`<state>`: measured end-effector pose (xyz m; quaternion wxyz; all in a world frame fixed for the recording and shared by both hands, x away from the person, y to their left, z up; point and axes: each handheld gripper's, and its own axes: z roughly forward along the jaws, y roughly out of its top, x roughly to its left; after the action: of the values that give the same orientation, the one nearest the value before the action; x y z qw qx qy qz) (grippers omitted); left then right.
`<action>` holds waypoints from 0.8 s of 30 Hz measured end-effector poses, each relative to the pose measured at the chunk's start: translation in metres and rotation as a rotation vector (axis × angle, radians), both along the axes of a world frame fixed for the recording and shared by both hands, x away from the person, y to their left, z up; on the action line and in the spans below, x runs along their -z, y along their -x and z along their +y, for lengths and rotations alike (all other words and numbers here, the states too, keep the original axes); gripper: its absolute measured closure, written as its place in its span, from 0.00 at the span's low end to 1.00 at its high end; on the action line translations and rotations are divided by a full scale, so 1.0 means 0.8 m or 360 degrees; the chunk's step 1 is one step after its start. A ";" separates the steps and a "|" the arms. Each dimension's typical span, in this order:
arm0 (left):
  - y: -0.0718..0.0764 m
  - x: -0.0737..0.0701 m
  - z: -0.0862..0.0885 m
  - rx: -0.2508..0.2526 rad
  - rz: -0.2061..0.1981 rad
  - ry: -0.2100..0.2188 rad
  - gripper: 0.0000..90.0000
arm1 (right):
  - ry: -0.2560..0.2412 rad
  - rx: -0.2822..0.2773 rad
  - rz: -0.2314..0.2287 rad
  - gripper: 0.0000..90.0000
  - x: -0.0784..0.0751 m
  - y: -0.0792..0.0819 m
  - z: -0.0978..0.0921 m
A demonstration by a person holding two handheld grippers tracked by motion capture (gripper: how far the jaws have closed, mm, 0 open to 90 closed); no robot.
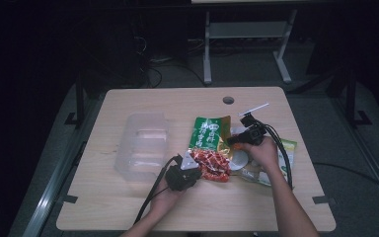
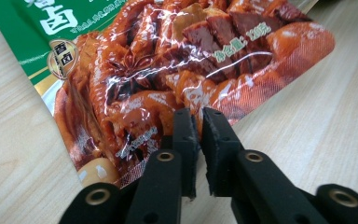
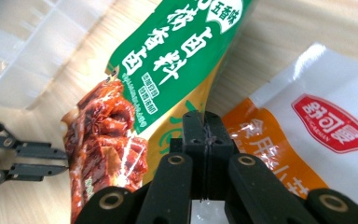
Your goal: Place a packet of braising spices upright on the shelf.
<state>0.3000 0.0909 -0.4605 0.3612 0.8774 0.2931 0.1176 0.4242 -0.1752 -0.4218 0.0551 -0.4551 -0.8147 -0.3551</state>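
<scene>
At the left of centre in the high view, a clear plastic container (image 1: 143, 146) sits empty on the light wooden desk (image 1: 128, 207), well apart from either hand. Just right of it, in the lower middle of the frame, the person's left hand (image 1: 168, 193) holds the left hand-held gripper (image 1: 193, 173) against the lower, red-printed edge of a green and red seasoning packet (image 1: 209, 145). In the left gripper view the two black jaws stand a narrow gap apart at the bottom centre, their tips (image 2: 198, 122) at the packet's (image 2: 168, 70) sealed edge; whether they actually pinch the film cannot be told from here, and the packet lies flat on the desk (image 2: 317, 121).

The packet stretches through the middle of the high view, its green top pointing toward the upper part of the frame. To its right, the right hand (image 1: 264, 152) carries the right hand-held gripper (image 1: 237, 139) at the packet's right edge. In the right gripper view its jaws are pressed together at the bottom centre (image 3: 204, 122), pinching the yellow side edge of the packet (image 3: 168, 60). Beside them, in the right half of that frame, lies a white and orange pouch (image 3: 317, 135) with a red logo, partly under the green packet. The left hand-held gripper (image 3: 63, 161) appears at the lower left edge of that view, jaws slightly parted at the packet's red end.
</scene>
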 end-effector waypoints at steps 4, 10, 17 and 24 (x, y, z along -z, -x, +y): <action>-0.001 -0.003 0.003 -0.0013 0.0014 0.0047 0.79 | -0.0059 -0.0039 -0.0083 1.00 -0.014 0.010 -0.004; -0.001 -0.014 0.008 -0.0079 0.0011 0.0179 0.50 | -0.0125 -0.0090 -0.0214 1.00 -0.039 0.030 -0.009; -0.003 -0.021 0.015 -0.0135 0.0008 0.0366 0.33 | -0.0096 -0.0178 -0.0412 1.00 -0.059 0.068 -0.015; -0.007 -0.025 0.022 -0.0194 0.0035 0.0467 0.25 | -0.0131 -0.0293 -0.0609 1.00 -0.070 0.103 -0.031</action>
<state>0.3058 0.1087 -0.4407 0.4744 0.7970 0.3638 0.0855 0.3419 -0.1998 -0.3660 -0.0498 -0.3005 -0.8332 -0.4615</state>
